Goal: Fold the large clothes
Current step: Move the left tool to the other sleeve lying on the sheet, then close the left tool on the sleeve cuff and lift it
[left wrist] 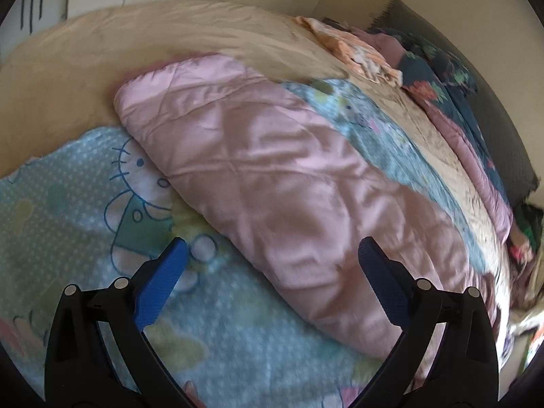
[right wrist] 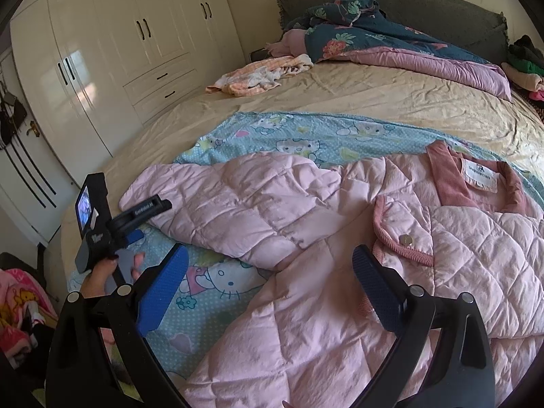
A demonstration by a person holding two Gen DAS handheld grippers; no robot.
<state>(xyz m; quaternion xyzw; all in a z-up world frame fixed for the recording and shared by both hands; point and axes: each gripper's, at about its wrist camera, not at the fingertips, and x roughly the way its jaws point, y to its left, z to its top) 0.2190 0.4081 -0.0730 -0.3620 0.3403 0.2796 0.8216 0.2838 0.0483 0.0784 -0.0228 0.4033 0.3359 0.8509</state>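
A pink quilted jacket (right wrist: 340,238) lies spread front-up on a blue Hello Kitty sheet (right wrist: 299,132) on the bed. Its collar and label (right wrist: 479,173) are at the right, and one sleeve (right wrist: 217,200) stretches to the left. My right gripper (right wrist: 270,261) is open and empty, hovering over the jacket's body. My left gripper (left wrist: 272,258) is open and empty, just above the sleeve (left wrist: 272,183), near its cuff end (left wrist: 136,95). The left gripper also shows in the right wrist view (right wrist: 136,236), held by a hand at the sleeve's cuff.
The bed has a tan cover (right wrist: 374,95). An orange-white cloth (right wrist: 258,74) and a dark floral and pink duvet (right wrist: 391,44) lie near the grey headboard (right wrist: 442,6). White wardrobes (right wrist: 119,51) stand to the left. Piled clothes (right wrist: 523,68) sit at the far right.
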